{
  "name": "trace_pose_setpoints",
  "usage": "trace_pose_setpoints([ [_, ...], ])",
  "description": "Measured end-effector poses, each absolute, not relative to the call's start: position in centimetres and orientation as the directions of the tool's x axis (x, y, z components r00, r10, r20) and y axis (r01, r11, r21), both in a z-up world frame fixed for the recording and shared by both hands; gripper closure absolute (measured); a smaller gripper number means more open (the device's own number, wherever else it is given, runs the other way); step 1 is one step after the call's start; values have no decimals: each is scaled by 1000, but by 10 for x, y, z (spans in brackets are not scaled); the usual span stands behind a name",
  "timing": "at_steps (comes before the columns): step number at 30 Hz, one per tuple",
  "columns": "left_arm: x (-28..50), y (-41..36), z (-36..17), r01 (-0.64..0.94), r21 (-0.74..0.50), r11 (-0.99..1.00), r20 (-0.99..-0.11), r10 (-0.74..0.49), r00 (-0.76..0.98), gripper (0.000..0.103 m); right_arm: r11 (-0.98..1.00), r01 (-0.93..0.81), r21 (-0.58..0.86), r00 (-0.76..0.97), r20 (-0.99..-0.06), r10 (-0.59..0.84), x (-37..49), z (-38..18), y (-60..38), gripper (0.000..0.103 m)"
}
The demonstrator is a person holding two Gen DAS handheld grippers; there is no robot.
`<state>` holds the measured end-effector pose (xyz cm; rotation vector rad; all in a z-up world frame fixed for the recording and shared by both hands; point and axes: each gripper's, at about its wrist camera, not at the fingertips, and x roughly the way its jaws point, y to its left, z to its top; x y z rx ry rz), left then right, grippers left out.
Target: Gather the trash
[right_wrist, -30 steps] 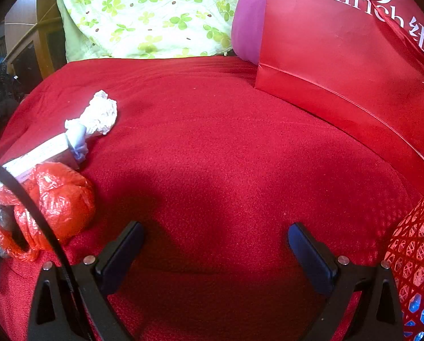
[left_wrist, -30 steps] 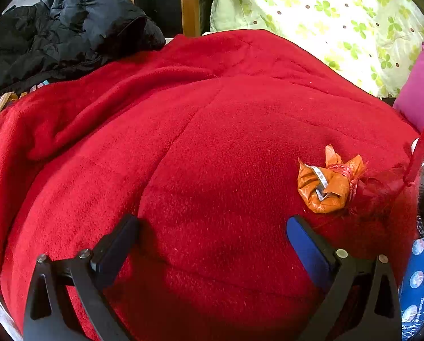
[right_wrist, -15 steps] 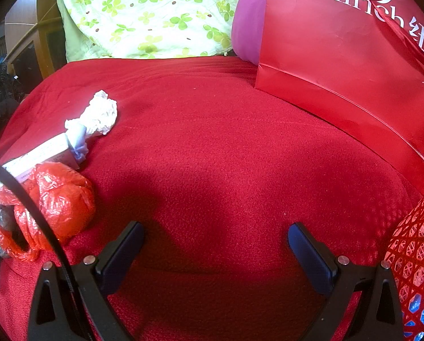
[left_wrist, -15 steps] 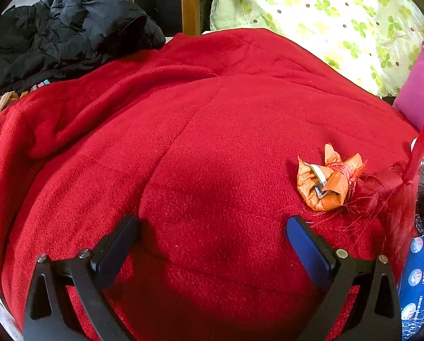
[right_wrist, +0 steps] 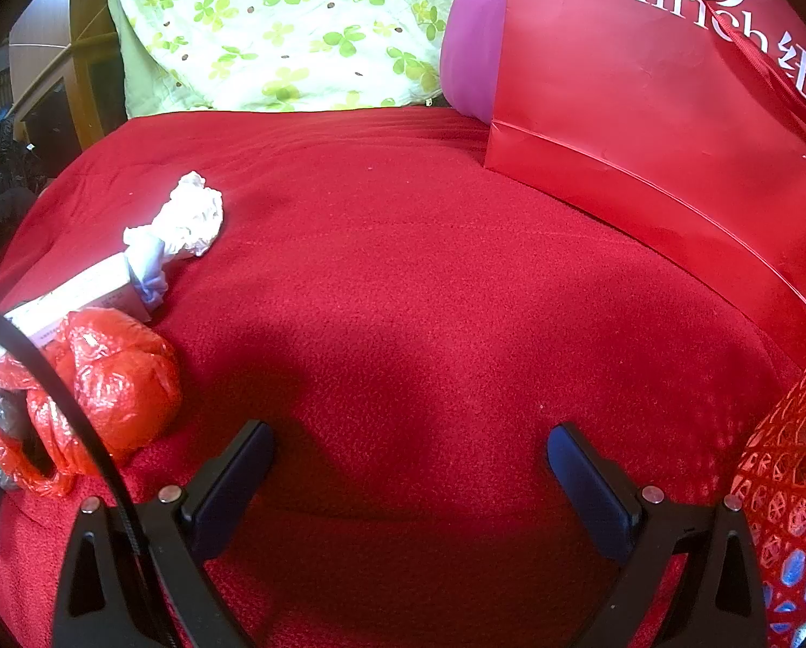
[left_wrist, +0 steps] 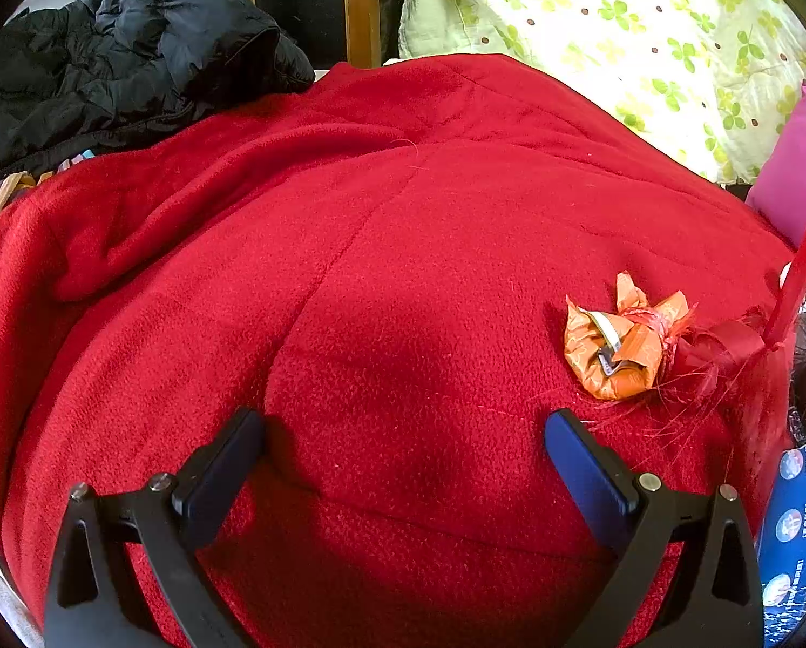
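Red fleece blanket (left_wrist: 349,297) spread over the bed, filling both views. Green-flowered quilt (right_wrist: 273,27) heaped along the far edge, pink pillow (right_wrist: 467,54) just beside it. Glossy red paper bag (right_wrist: 645,108) with white lettering standing on the blanket at right. Black padded jacket (left_wrist: 122,54) piled at the far left. Left tool (left_wrist: 403,426) spread wide over bare blanket, holding nothing; right tool (right_wrist: 408,432) likewise spread and empty. Crumpled red plastic bag (right_wrist: 106,378) lying left of the right tool, touching a white box (right_wrist: 73,297). Crumpled white tissue (right_wrist: 187,216) just beyond the box. Orange wrapper (left_wrist: 618,345), scrunched and creased, tied with red string, resting ahead and right of the left tool.
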<state>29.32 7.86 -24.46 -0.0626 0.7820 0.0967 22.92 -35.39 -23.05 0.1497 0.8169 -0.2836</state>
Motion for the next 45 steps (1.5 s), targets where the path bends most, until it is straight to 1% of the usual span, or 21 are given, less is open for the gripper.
trace_pose_setpoints([
  [9,295,78,-245,-111,-16,994,-708,67,703,0,951,308,21,649,-736,-194,230,-231,-353,0],
  [12,296,77,-244,-112,-8,994,-711,73,699,0,937,347,32,622,-756,-205,231,-229,-351,0],
  [14,297,76,-243,-113,-9,994,-722,72,688,0,925,378,37,603,-768,-215,229,-228,-348,0],
  [18,292,73,-231,-117,6,993,-751,82,655,0,933,360,12,594,-774,-219,213,-223,-334,0],
  [20,279,70,-220,-122,-3,993,-734,81,674,0,946,325,1,593,-779,-202,204,-219,-324,0],
  [23,247,58,-188,-96,5,995,-678,74,731,0,966,256,27,606,-783,-139,189,-208,-310,0],
  [26,216,44,-162,-66,38,997,-623,75,778,0,972,216,89,676,-732,-83,163,-185,-297,0],
  [28,192,33,-142,-27,52,998,-588,53,807,0,972,179,152,711,-703,-21,144,-169,-290,0],
  [30,175,25,-129,5,50,999,-571,25,820,0,970,156,188,749,-662,8,121,-153,-284,0],
  [32,161,18,-116,22,47,999,-557,9,830,0,968,134,211,765,-644,35,103,-143,-278,0],
  [36,130,5,-94,51,52,997,-527,-16,850,0,971,117,208,803,-595,31,69,-111,-268,0],
  [41,104,-1,-71,48,44,998,-495,-20,868,0,977,130,170,820,-572,-10,39,-77,-263,0],
  [45,86,-2,-56,47,74,996,-465,-8,885,0,975,139,174,828,-560,-19,22,-62,-259,0],
])
